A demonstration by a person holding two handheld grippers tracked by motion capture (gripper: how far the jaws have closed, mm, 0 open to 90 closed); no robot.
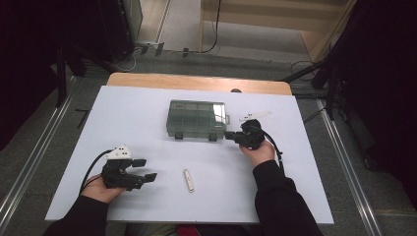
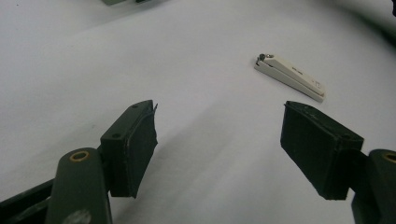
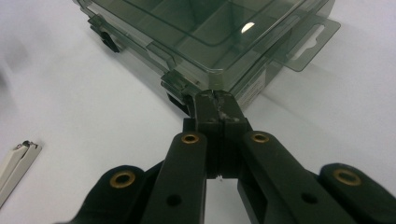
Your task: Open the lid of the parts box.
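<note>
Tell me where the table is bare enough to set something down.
Free: the far-left stretch of the white table beside the compartment box, and the near edge right of the nail clipper. Crowded: the box's right corner, where the shut right gripper presses in, with a white tool behind it.

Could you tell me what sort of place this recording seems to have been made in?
Probably a lab or studio recording bay: a white-topped table stands on grey carpet between black curtains, metal floor rails run along both sides, and loose cables lie behind the table.
</note>
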